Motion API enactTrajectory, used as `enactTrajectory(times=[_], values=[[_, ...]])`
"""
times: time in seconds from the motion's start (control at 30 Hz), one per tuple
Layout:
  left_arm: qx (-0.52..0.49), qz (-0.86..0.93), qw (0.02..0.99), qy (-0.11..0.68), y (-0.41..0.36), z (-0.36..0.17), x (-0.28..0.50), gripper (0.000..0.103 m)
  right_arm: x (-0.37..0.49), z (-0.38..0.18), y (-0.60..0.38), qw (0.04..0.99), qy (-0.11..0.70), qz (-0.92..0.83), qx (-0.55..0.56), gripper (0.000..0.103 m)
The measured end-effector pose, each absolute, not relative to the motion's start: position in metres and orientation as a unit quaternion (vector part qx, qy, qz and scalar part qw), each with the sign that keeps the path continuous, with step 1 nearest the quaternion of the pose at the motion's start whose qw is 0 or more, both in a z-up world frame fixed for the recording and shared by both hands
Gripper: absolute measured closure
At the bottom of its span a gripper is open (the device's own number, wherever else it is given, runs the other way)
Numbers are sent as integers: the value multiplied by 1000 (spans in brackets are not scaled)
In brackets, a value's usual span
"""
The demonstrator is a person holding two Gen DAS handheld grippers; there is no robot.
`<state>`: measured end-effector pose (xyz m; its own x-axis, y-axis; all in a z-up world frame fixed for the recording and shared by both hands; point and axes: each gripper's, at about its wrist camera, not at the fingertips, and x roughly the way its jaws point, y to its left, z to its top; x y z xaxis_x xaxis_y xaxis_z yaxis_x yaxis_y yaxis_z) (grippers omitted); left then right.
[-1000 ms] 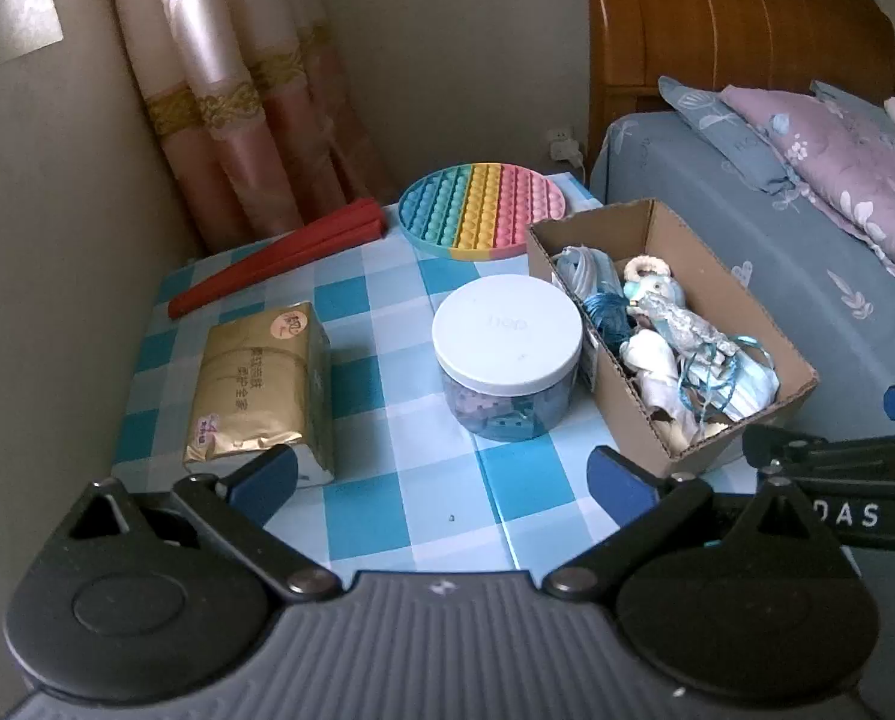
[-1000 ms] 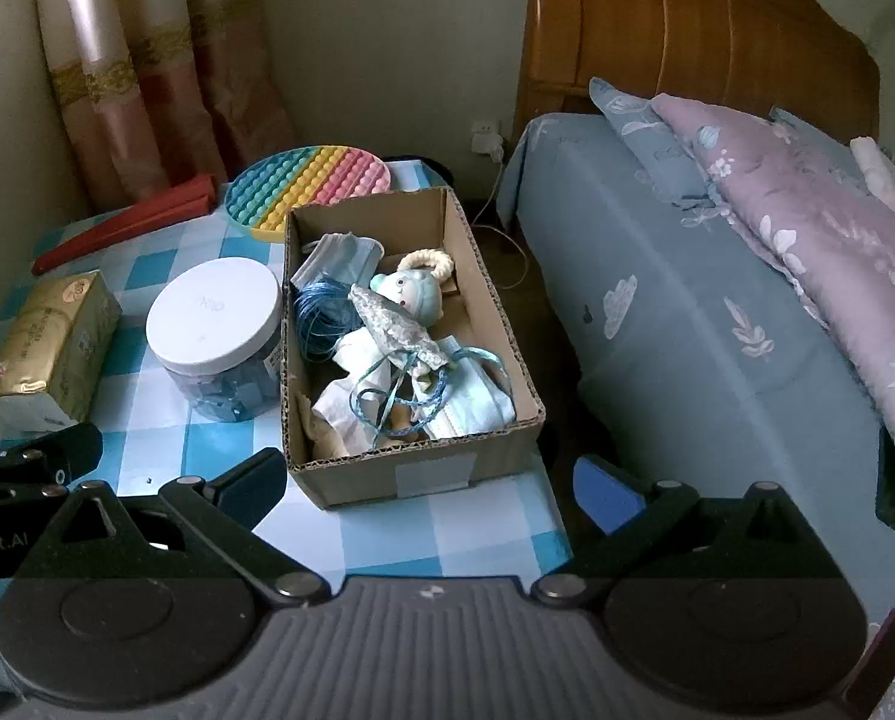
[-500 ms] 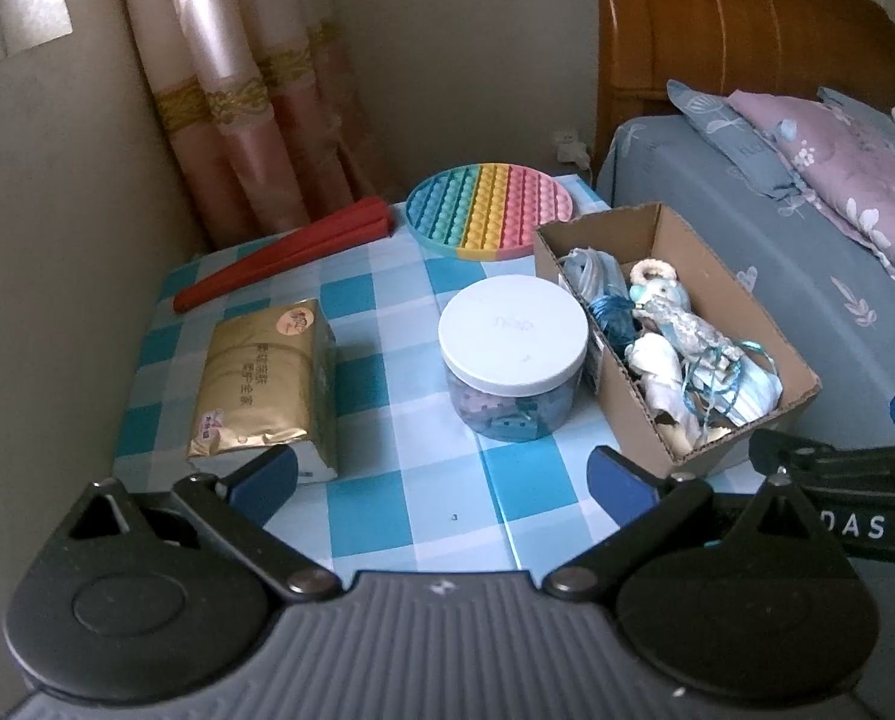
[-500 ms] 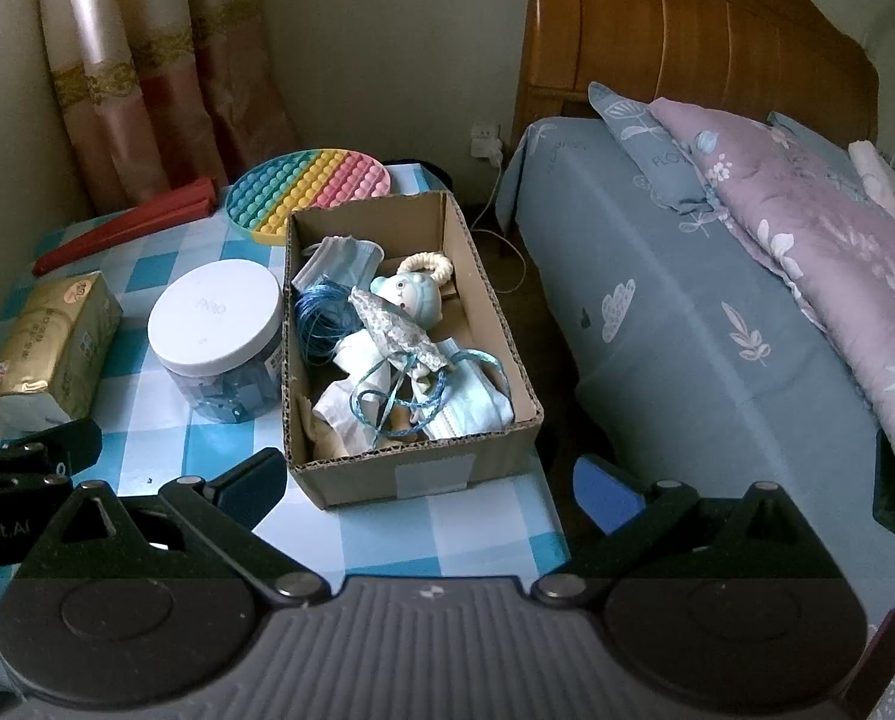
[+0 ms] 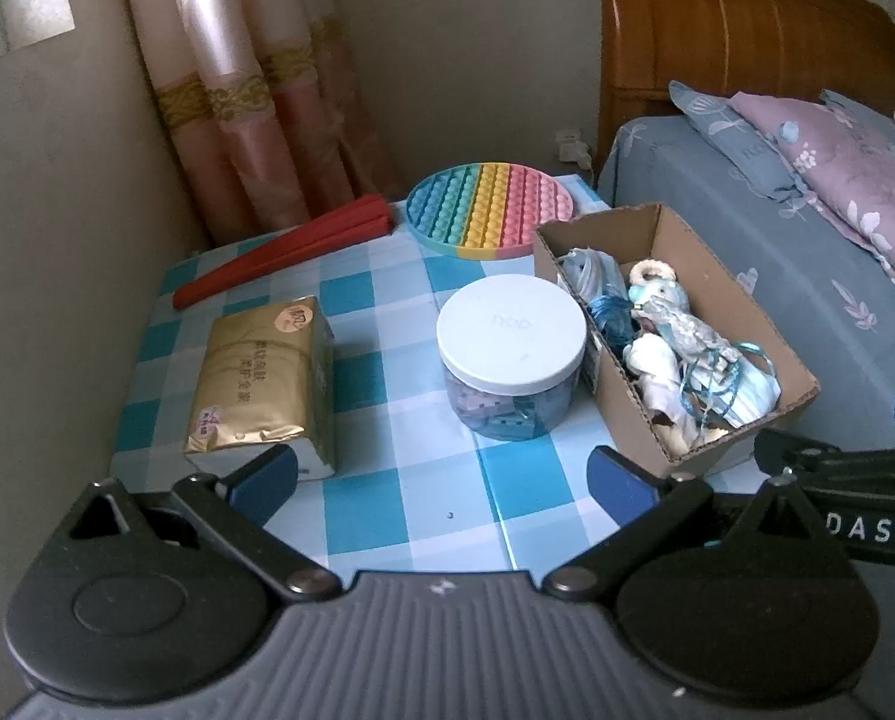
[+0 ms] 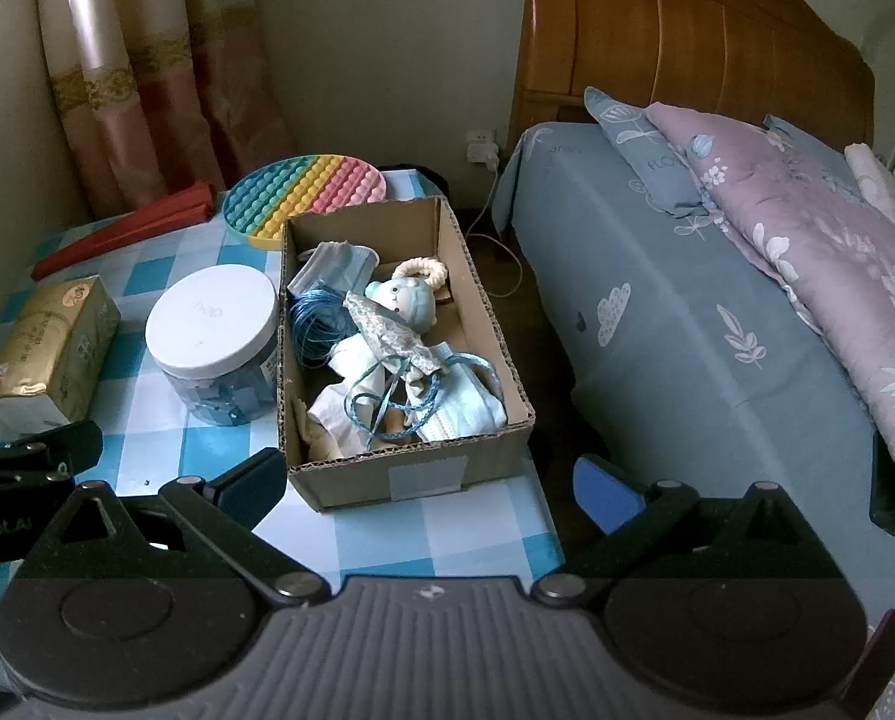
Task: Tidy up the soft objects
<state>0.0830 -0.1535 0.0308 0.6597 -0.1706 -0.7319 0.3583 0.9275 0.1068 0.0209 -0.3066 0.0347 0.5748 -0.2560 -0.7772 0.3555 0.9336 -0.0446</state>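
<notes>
Judging from its limp cloth, the soft doll [image 6: 408,306] in the cardboard box [image 6: 411,483] is best pinched at the body, while both grippers [image 5: 441,471] [image 6: 429,483] are held spread and empty.

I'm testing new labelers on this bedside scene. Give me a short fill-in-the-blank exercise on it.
1. The jar has a ____ lid.
2. The small doll lies inside the ____ box.
3. The tissue pack has a ____ wrapper.
4. Both the left gripper and the right gripper are ____.

Missing words: white; cardboard; gold; open
</notes>
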Motion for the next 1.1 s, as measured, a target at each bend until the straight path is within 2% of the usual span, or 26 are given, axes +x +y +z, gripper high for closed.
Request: enactTrajectory(times=[1.1], values=[[115, -140, 903, 390, -155, 30, 80, 1, 19, 35, -307, 886, 427, -174, 58, 0]])
